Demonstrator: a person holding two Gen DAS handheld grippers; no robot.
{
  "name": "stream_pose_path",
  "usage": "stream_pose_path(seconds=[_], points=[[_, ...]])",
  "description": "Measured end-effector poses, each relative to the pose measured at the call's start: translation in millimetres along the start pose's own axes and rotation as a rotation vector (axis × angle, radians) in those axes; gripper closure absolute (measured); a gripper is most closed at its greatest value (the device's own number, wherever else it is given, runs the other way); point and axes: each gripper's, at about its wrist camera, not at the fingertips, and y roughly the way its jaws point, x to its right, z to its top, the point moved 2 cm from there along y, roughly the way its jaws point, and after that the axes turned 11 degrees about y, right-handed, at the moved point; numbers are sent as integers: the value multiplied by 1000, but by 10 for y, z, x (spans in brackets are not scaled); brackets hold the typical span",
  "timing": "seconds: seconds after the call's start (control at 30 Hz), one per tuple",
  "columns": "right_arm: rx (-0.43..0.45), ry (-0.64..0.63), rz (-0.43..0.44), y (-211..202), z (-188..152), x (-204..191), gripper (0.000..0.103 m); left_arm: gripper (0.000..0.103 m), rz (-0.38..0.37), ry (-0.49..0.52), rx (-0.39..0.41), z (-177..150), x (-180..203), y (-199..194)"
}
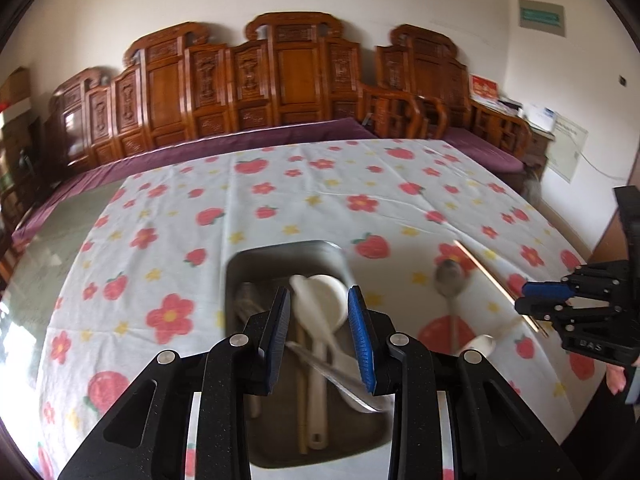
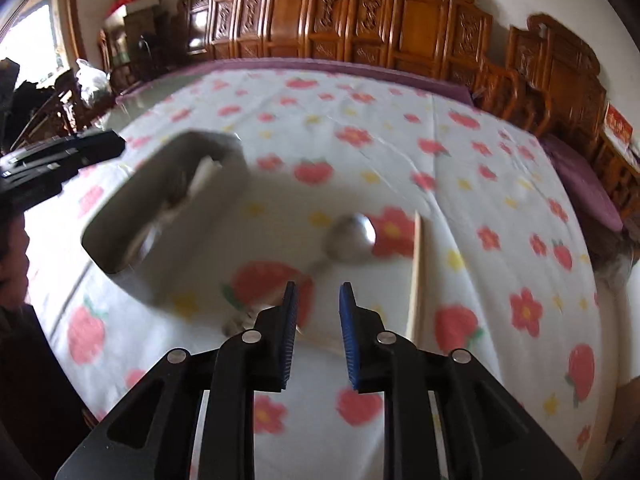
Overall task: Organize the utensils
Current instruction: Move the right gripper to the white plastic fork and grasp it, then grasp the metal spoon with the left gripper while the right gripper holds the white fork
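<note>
Left gripper (image 1: 319,338) spread and empty over the steel tray (image 1: 236,268), which already holds a white spoon (image 1: 320,300), a chopstick and a metal utensil lying lengthwise toward the camera; still out on the flowered cloth (image 1: 160,220), a metal spoon (image 1: 450,280) and a chopstick (image 1: 496,280). Right gripper (image 2: 318,336) parted, pinching nothing, above the metal spoon (image 2: 352,236): bowl away, handle running back toward the pads; chopstick (image 2: 416,276) just beside, near-vertical in view.

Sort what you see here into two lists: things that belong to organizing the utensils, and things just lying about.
Job:
metal tray
white spoon in it
metal spoon on the cloth
chopstick

Lying about:
carved wooden bench
purple cushion
wall notice
</note>
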Motion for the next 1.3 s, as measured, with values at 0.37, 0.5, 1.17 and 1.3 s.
stream_pose_path(seconds=[0.37, 0.5, 1.17, 1.3], points=[[-123, -97, 6, 375, -269, 13, 55, 75, -62, 75, -38, -90, 369, 116], [-136, -145, -39, 484, -300, 19, 55, 75, -72, 78, -41, -99, 389, 128], [-25, 71, 9, 464, 26, 238, 98, 75, -82, 75, -47, -75, 413, 168], [33, 174, 13, 284, 57, 413, 98, 75, -89, 78, -49, -40, 486, 150]])
